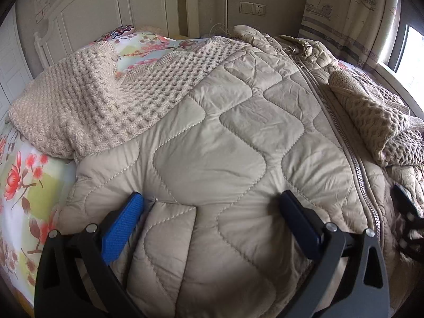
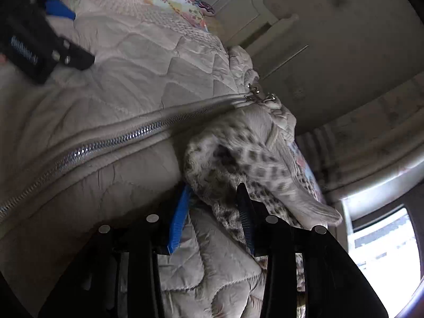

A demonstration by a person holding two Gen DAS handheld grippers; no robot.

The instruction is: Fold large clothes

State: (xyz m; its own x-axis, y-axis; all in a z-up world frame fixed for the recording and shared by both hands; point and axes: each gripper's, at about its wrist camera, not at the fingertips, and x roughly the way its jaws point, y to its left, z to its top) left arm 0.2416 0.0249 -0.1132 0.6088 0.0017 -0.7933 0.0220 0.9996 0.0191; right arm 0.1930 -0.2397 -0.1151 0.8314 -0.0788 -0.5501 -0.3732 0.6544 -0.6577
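A large beige quilted jacket [image 1: 233, 137] with a metal zipper [image 1: 341, 137] lies spread on the bed, its knit sleeves out to the left [image 1: 79, 106] and right [image 1: 376, 122]. My left gripper [image 1: 212, 204] is open, its blue pads resting on the jacket's near hem. In the right wrist view the jacket [image 2: 119, 84] and zipper [image 2: 106, 143] run across the frame. My right gripper [image 2: 214, 196] is partly closed around the knit sleeve [image 2: 238, 159] and a quilted fold, which sit between its pads. The left gripper shows at the upper left of the right wrist view [image 2: 61, 31].
The bed has a floral sheet [image 1: 31, 180] and a white headboard [image 1: 106, 8] at the back. A curtain [image 1: 352, 8] and bright window [image 1: 413, 53] are on the right. A wall socket [image 1: 253, 8] sits behind the bed.
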